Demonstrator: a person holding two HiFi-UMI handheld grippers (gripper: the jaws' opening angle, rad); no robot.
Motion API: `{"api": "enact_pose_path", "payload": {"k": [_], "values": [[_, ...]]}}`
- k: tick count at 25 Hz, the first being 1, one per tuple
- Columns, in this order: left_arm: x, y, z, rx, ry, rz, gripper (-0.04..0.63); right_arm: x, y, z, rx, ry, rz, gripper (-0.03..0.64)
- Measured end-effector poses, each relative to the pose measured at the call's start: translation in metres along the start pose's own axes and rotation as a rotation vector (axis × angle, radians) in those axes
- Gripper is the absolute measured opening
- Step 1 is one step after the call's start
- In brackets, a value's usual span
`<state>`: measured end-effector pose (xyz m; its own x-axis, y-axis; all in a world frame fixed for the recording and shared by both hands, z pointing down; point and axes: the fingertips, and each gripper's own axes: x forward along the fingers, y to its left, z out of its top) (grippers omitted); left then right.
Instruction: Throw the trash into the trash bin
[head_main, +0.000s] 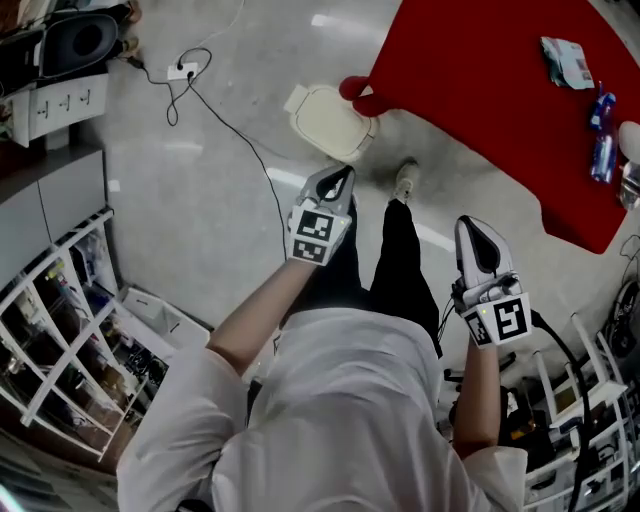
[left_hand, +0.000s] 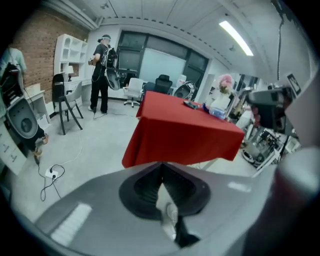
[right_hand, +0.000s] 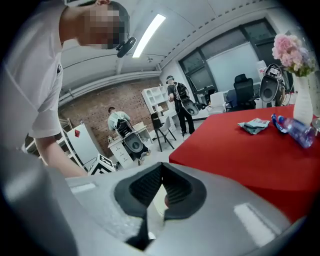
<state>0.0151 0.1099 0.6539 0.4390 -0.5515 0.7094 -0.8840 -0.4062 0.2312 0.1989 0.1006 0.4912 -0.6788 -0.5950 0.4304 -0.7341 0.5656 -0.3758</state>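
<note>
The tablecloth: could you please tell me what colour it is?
The tablecloth is plain red, clearest in the head view.

Edges and blur take much of the room

In the head view the red surface is cut by the top and right edges, and a white object at the right edge shows only in part. The trash bin shows only its lid, and the surface's hanging corner covers one edge of it. The shelf runs off the left edge. In the left gripper view the items on the surface are too small to tell, and a blurred grey shape fills the right side. In the right gripper view the vase is cut by the right edge.
</note>
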Motion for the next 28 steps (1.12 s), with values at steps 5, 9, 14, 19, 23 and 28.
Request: {"api": "enact_pose_path", "payload": {"k": [5, 9, 14, 19, 23, 28], "values": [[0.050, 0.013, -0.045, -0.048, 0.058, 0.015, 0.003, 0.018, -0.020, -0.033, 0.028, 0.036, 0.003, 0.002], [0.085, 0.022, -0.075, -0.064, 0.097, 0.023, 0.003, 0.037, -0.040, -0.059, 0.055, 0.058, 0.004, 0.002], [0.135, 0.031, -0.124, -0.046, 0.147, 0.044, 0.003, 0.058, -0.053, -0.099, 0.096, 0.080, 0.009, 0.002], [0.186, 0.043, -0.176, -0.052, 0.182, 0.107, 0.003, 0.067, -0.060, -0.130, 0.116, 0.103, 0.031, 0.002], [0.217, 0.046, -0.201, -0.078, 0.195, 0.127, 0.003, 0.071, -0.076, -0.157, 0.135, 0.118, 0.027, 0.002], [0.249, 0.054, -0.236, -0.021, 0.290, 0.231, 0.003, 0.077, -0.093, -0.186, 0.159, 0.136, 0.018, 0.002]]}}
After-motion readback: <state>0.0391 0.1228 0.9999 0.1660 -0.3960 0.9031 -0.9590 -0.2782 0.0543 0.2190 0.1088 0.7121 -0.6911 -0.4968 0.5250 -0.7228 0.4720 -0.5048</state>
